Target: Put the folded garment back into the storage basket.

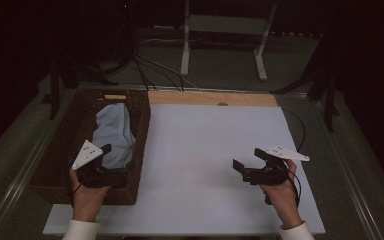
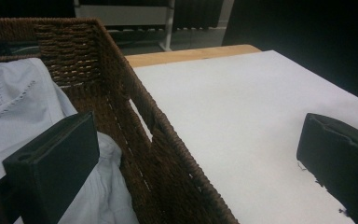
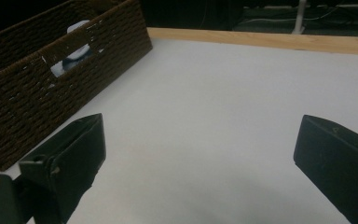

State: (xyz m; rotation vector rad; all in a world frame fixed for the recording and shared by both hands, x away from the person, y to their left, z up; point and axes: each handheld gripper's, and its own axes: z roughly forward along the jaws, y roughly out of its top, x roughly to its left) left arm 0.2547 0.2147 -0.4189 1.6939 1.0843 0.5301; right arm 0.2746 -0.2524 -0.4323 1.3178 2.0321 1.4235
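Wicker basket holds the cloth, both grippers empty

Pale blue cloth [image 1: 112, 132] lies bunched inside the woven brown basket [image 1: 57, 150] at the left edge of the white tabletop [image 1: 205, 150]. The left gripper [image 1: 107, 162] hangs at the basket's near right wall, jaws spread wide and holding nothing; in the left gripper view one jaw sits over the cloth [image 2: 9, 102] and the other over the bare tabletop, so they straddle the wall. The right gripper [image 1: 247, 162] hovers near the right edge, jaws also wide apart and empty. Judging by this, the step in hand is the reach for the cloth. Next, the left gripper would need to shift fully inside the basket, lower onto a fold and pinch it
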